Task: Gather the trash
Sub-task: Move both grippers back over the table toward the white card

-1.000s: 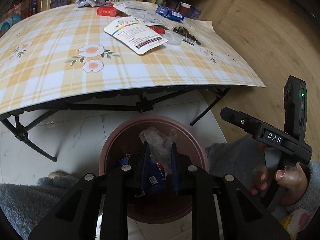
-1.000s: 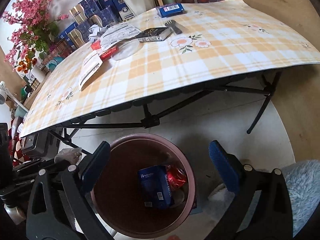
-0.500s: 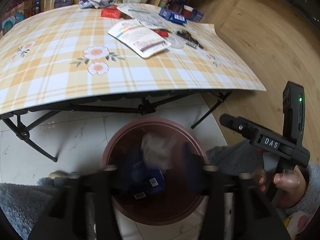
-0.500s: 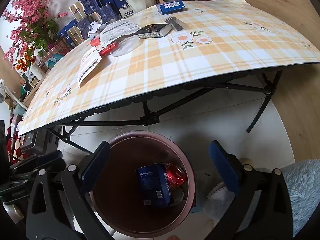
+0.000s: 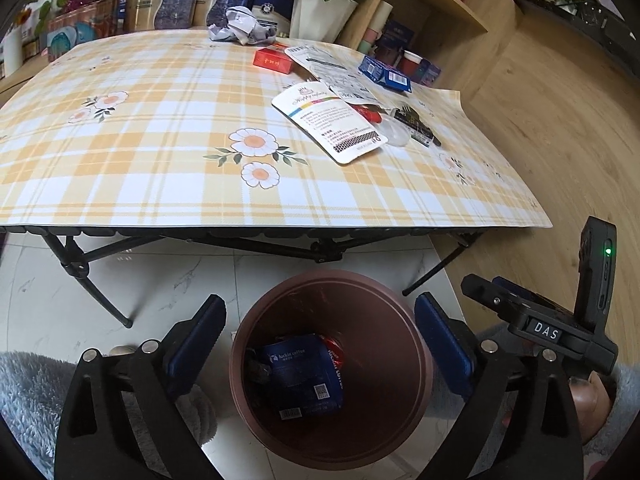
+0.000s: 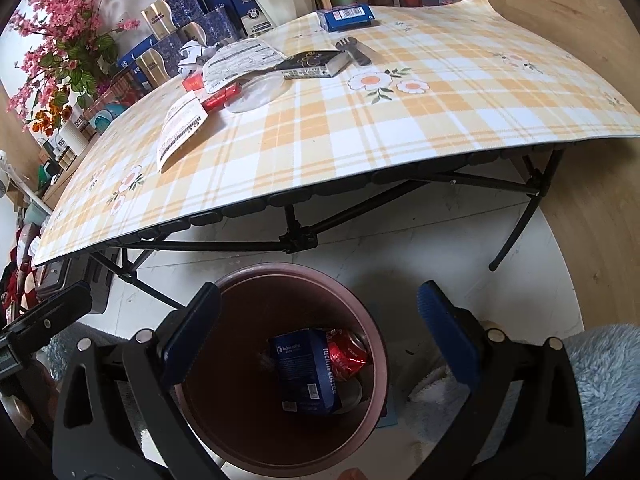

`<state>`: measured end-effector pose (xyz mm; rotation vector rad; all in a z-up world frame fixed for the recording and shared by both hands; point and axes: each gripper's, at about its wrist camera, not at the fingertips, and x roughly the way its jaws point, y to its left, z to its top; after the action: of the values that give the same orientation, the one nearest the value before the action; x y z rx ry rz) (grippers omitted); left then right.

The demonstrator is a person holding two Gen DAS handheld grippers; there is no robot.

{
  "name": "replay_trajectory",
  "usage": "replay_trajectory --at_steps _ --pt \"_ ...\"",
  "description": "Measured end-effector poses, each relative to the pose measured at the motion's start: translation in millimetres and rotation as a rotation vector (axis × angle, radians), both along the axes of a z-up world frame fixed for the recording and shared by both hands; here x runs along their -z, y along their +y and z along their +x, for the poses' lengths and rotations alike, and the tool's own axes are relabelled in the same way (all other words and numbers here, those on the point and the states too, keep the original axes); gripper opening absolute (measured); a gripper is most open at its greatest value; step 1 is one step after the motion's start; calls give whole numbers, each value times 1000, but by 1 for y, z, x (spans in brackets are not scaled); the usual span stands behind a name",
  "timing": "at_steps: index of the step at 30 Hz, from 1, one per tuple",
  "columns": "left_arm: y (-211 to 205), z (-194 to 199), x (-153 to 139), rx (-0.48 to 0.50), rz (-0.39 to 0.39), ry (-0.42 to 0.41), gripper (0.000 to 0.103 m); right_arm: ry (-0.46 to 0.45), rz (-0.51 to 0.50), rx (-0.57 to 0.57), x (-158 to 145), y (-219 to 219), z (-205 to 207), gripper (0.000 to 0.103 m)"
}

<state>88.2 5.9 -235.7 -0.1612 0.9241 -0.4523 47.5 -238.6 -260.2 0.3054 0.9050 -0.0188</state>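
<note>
Over bin (image 5: 416, 344) | left tool (image 5: 320, 336) opening (empty) | one blue pouch (image 5: 300, 376)

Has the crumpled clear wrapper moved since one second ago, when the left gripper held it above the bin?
Yes. The left gripper is opening with nothing between its pads; the wrapper has left them, presumably down into the brown bin, where it cannot be made out.

Evenly lit by soft daylight, both views sharp, without motion blur. Strong fisheye bending at the edges, bowing the yellow-plaid flowered tablecloth (image 5: 168, 148) and leaving black corners. Soft shadow under the black folding table frame (image 5: 256, 246) on the pale marble-look floor (image 5: 160, 280). Dim inside the round brown plastic bin (image 6: 362, 328). Slight glare at upper left of the right wrist view.
</note>
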Motion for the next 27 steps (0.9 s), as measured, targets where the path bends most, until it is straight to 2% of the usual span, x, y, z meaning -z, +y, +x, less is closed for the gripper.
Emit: replay_trajectory --at_steps 6,9,14,16,21,27 --pt "5 3 -7 -46 5 9 94 -35 3 7 -16 -4 1 97" --pt "11 13 -23 -62 -44 15 94 -91 24 -13 -37 -12 3 97" --pt "-4 59 -47 -97 -78 43 94 -171 -133 -4 -72 -22 26 97" --pt "-16 79 -49 -114 -86 69 94 -196 -160 -7 -80 -27 36 97" --pt "-50 128 -40 -174 -94 144 94 -253 -225 -3 -83 -39 63 97" --pt "-75 156 -22 -236 -10 150 94 -220 -282 -15 -69 -41 83 97"
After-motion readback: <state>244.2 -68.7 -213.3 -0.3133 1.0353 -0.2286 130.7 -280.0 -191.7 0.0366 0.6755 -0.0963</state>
